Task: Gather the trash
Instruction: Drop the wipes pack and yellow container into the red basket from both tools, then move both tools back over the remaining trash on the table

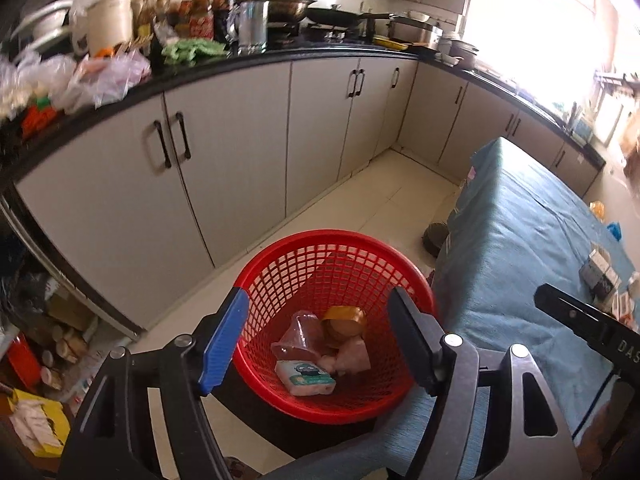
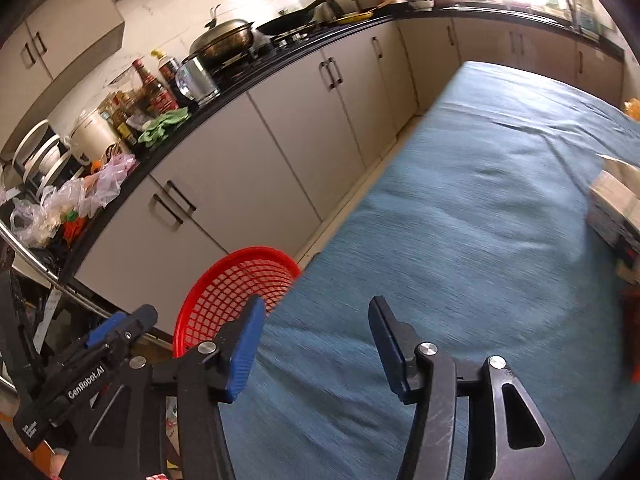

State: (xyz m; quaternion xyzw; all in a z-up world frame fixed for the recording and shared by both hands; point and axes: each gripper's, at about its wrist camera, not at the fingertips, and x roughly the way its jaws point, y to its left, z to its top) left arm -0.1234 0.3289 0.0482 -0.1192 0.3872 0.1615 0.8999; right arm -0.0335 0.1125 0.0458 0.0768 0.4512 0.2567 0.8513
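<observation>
While both grippers hang with their jaws spread and nothing between them, the left gripper (image 1: 318, 336) is poised above the red basket (image 1: 280, 268), its blue pad at one side of the rim and its dark pad at the other. Inside the basket, at the bottom, lie a clear pinkish cup (image 1: 299, 334) on its side, a brown tape roll (image 1: 345, 322) just beside it, a small white packet (image 1: 306, 376) with a dark cartoon face, and pale pink wrapping (image 1: 354, 356) touching the roll. The basket stands on the floor, close against the corner of the table (image 1: 520, 240) draped in blue cloth.

The right gripper (image 2: 316, 338) is held over that cloth-covered table (image 2: 460, 220), open and unloaded; the left gripper's body (image 2: 92, 364) appears at its left, beside the basket (image 2: 224, 292). Boxes (image 2: 614, 208) sit at the table's right edge, blurred.

Beyond the basket runs a black counter (image 1: 256, 60) over pale cabinets (image 1: 240, 140). On the counter stand bottles (image 1: 202, 6), a steel jug (image 1: 252, 26), a lidded wok (image 1: 276, 2), and crumpled plastic bags (image 1: 104, 76).
</observation>
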